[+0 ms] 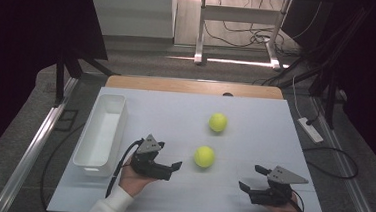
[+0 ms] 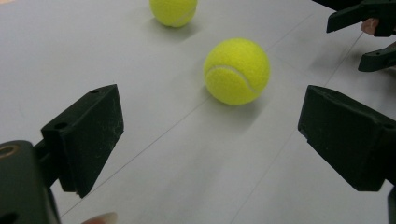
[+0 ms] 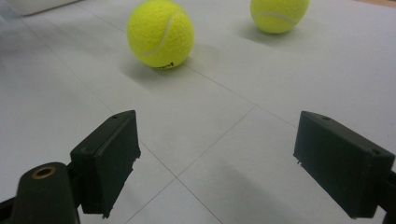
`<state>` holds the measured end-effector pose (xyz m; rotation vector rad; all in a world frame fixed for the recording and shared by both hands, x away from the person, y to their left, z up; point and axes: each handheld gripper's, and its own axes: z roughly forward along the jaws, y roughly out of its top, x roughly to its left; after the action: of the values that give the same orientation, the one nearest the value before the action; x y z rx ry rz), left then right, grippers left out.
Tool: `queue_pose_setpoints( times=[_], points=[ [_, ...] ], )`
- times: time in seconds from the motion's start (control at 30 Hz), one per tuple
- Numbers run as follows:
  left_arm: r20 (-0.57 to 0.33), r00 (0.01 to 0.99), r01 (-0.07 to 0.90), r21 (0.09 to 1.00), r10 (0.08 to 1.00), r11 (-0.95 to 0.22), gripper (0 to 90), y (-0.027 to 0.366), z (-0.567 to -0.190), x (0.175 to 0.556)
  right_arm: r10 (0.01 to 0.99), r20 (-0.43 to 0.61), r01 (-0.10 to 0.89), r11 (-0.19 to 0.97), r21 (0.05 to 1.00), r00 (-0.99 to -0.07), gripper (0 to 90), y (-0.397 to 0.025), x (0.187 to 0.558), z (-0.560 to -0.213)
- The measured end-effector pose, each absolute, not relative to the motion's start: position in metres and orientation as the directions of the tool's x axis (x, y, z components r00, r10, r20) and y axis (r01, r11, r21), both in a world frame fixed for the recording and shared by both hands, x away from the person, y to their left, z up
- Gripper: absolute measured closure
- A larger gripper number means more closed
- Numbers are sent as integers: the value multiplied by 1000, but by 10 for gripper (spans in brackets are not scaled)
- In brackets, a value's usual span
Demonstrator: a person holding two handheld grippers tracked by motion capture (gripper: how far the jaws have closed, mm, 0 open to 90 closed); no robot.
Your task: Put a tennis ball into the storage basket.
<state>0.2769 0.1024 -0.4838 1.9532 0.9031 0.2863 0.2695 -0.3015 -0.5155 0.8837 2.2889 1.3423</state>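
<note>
Two yellow tennis balls lie on the white table. The near ball rests mid-table and the far ball sits behind it. My left gripper is open, low over the table, a short way left of the near ball and pointing at it. Standing open to the ball's right and nearer the front edge is my right gripper, aimed leftward. Neither holds anything.
A long white bin stands empty along the table's left side. The table's wooden back edge shows beyond the white surface. A power strip and cables lie on the floor to the right.
</note>
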Motion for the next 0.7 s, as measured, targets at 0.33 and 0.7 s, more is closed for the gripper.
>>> queue_pose_setpoints(
  times=[0.33, 0.7],
  points=[
    [-161, 720, 470, 829, 675, -303, 75, 92, -482, 283, 668, 14, 347, 369, 862, -744, 139, -302, 270, -517],
    [-171, 735, 469, 827, 656, -309, 77, 81, -476, 290, 671, 5, 344, 374, 861, -742, 142, -302, 270, -517]
  ],
)
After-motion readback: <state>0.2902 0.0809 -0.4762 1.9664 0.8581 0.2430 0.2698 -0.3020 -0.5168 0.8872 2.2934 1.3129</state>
